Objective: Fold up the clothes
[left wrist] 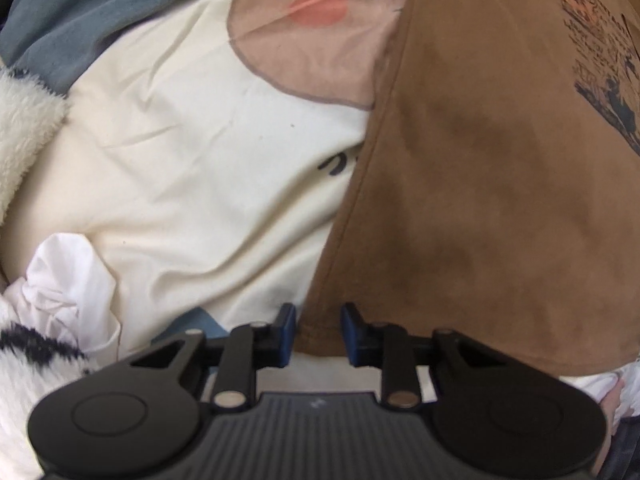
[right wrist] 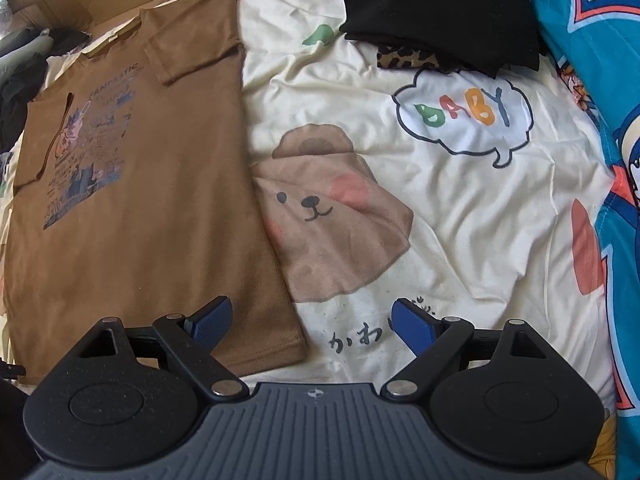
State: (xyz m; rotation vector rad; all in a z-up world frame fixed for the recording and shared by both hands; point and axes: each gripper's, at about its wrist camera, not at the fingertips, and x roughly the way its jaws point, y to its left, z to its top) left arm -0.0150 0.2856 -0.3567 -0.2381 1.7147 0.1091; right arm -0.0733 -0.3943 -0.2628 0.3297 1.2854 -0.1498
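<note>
A brown short-sleeved cotton t-shirt with a blue printed graphic (right wrist: pixel 132 208) is laid out flat, print side up, on a bed covered by a cream cartoon-bear sheet (right wrist: pixel 460 216), over toward the sheet's left side as seen from the right wrist view. One sleeve is folded in across the chest. The right gripper (right wrist: pixel 312 320) is held spread wide just above the shirt's lower hem corner, nothing caught between its blue pads. In the left wrist view, the left gripper (left wrist: pixel 318 334) is narrowed but not fully pressed together, with the hem edge of the brown shirt (left wrist: pixel 480 200) sitting in the gap; whether it's actually pinched can't be told. A folded black garment (right wrist: pixel 440 12) is stacked on a leopard-print piece (right wrist: pixel 404 58) at the sheet's far edge.
</note>
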